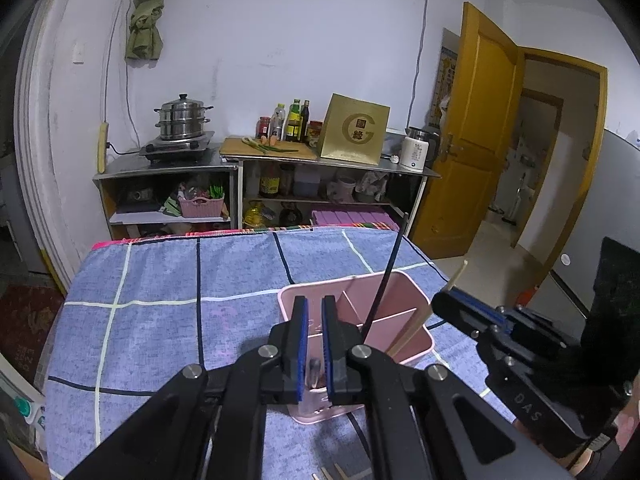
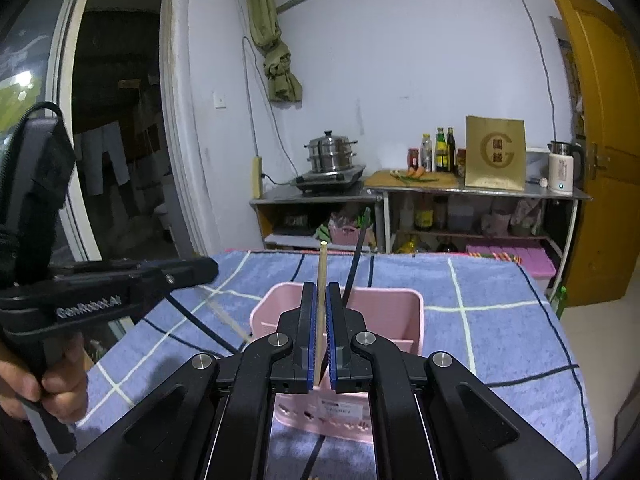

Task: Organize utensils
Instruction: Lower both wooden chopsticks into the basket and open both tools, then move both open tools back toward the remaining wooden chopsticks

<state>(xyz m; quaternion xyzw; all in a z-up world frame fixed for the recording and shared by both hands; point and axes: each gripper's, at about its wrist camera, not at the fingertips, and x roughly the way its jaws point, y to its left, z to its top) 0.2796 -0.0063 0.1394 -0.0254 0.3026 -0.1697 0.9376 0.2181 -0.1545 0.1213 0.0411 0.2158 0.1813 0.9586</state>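
The right gripper (image 2: 319,336) is clamped on a pale wooden chopstick (image 2: 321,280), which stands nearly upright between its blue pads (image 2: 307,344) with the top end well above the jaws. Its lower end seems to dip toward the pink holder (image 2: 416,312), a divided plastic box sitting on the blue checked cloth (image 2: 500,320) that covers the table. In the left wrist view the same stick leans into the right-hand compartment.

The left gripper (image 1: 314,344) is all but closed, and nothing shows between its pads apart from the holder's near wall behind them, so it looks empty. It hovers just over the front of the holder. 1 black chopstick (image 1: 386,276) already stands inside, leaning on a divider.

The step in hand looks like dropping the pale chopstick into its slot. To do it well, I would keep the stick close to vertical, lower it until the tip is clearly below the rim and past the divider, then let go so it slides down instead of tipping out. The black one leans close by, so coming in on its far side should avoid knocking it. The left gripper could steady the holder's wall, since a light box like this may shift under a nudge.

More pale sticks (image 1: 328,474) lie on the cloth at the bottom edge of the left wrist view.
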